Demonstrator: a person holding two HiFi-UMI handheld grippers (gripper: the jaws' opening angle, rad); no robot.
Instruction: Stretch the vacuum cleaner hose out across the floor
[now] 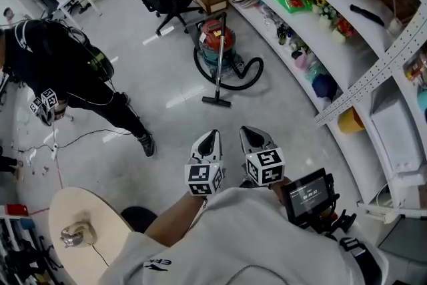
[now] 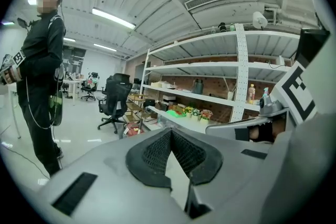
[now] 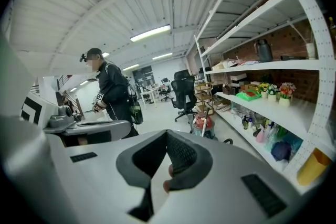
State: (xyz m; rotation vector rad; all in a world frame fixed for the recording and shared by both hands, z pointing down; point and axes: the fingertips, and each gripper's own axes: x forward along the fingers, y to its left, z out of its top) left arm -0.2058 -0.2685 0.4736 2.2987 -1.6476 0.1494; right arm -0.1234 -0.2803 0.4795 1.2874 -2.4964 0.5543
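The left gripper [image 1: 211,137] and right gripper [image 1: 250,133], jaws pressed together with nothing held, hang side by side well short of the vacuum cleaner [image 1: 217,37]. The black hose [image 1: 248,73] lies curled on the floor [image 1: 167,77] around the vacuum cleaner's base, its nozzle [image 1: 216,101] on the grippers' side.
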